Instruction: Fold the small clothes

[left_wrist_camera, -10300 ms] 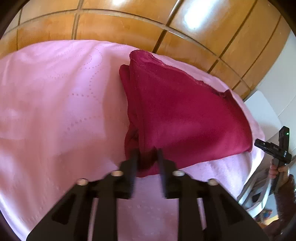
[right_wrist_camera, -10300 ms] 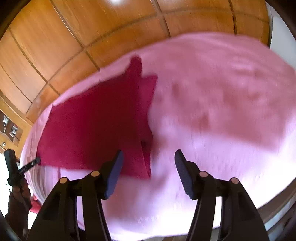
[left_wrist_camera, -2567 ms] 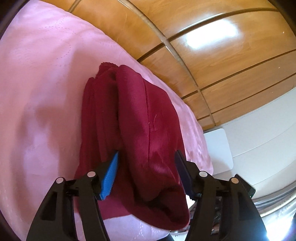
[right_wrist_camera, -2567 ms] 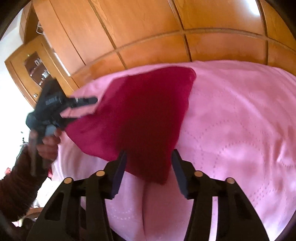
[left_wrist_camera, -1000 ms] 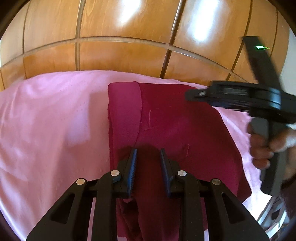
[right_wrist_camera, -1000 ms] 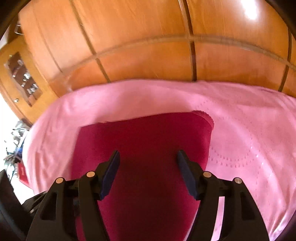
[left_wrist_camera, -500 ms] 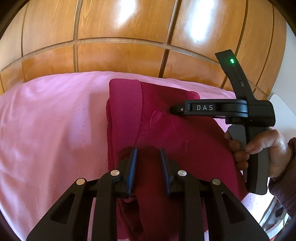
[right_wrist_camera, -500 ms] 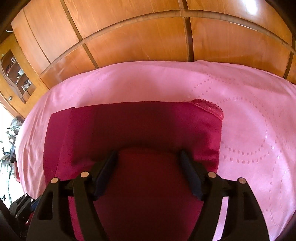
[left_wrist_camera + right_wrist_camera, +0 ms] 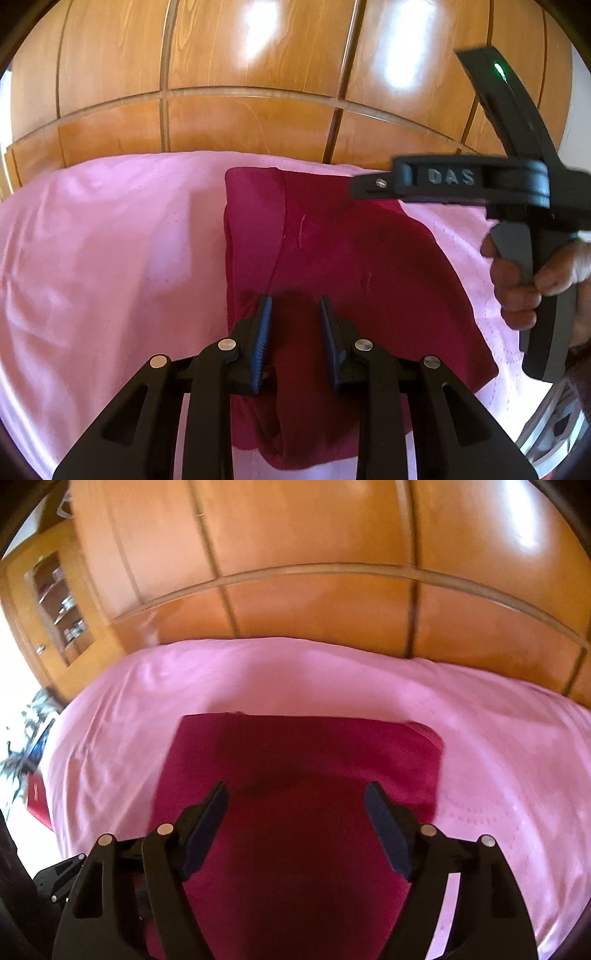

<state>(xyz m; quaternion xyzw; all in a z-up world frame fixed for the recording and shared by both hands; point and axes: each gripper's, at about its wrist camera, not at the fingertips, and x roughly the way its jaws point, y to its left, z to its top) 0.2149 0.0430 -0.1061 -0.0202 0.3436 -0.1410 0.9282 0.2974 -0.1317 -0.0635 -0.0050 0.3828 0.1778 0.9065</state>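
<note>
A dark red garment lies folded on the pink bedspread; it also shows in the right wrist view. My left gripper is over its near edge, jaws a little apart with a fold of the cloth between them. My right gripper is wide open and empty, above the garment. The right gripper's body shows in the left wrist view, held by a hand above the garment's right side.
Wooden wardrobe panels stand behind the bed. A glass-front cabinet is at the far left. The pink bedspread stretches to both sides of the garment.
My left gripper's jaws have opened slightly around the fold. My right gripper has lifted and drawn back from the garment, to the right in the left wrist view.
</note>
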